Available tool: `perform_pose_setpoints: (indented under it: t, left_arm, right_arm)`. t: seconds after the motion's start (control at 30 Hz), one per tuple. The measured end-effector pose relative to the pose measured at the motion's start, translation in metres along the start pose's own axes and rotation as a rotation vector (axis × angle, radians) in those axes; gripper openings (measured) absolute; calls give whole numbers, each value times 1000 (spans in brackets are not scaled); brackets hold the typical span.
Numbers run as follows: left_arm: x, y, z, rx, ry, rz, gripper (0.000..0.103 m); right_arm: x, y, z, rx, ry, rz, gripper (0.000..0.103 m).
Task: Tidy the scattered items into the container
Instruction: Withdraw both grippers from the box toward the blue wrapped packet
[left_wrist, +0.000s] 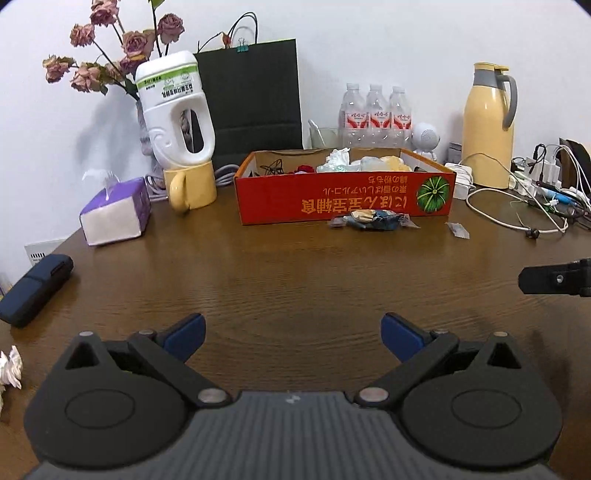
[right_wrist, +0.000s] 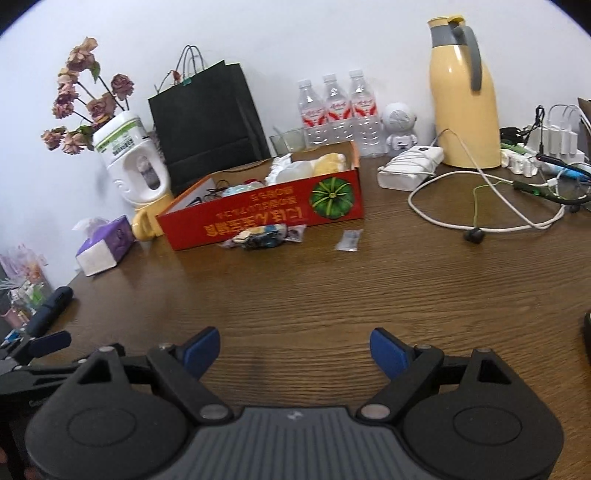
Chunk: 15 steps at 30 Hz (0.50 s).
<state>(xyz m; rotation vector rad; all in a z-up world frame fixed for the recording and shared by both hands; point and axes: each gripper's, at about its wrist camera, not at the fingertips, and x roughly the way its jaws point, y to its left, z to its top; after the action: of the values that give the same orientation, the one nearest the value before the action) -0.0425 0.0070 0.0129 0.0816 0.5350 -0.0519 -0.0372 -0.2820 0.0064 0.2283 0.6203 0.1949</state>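
The crumpled snack wrapper bundle lies on the tabletop touching the front wall of the red cardboard box, its long axis running side to side along that wall, ends pointing to 3 and 9 o'clock in the left wrist view. In the right wrist view the same bundle sits at the 12 o'clock side of the frame's centre, tilted slightly with the box edge. Just to its 3 o'clock, apart from it, a small clear sachet lies flat, its long axis angled toward 4 o'clock; from the right wrist it points roughly toward 12 o'clock.

The box already holds crumpled white tissue, a yellow lump and a tangle of black wire, and its printing reads upside down.

Outward from there: a yellow mug with a white bottle standing inverted in it at the box's 9 o'clock, a purple tissue pack further that way, a black paper bag behind, three water bottles, a yellow thermos jug and white cables at 2 o'clock.

The left hand-held gripper hovers low over bare tabletop at 6 o'clock, jaws spread wide and empty. The right hand-held gripper is likewise released, holding nothing
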Motion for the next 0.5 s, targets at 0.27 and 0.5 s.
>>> perform_pose_setpoints:
  t: [0.27, 0.5]
  left_arm:
    - [37, -23, 35, 99, -88, -83, 102]
    - [111, -61, 72, 356, -96, -243, 53]
  right_arm:
    - [39, -6, 25, -51, 31, -68, 85]
    - [72, -15, 56, -67, 20, -57, 83]
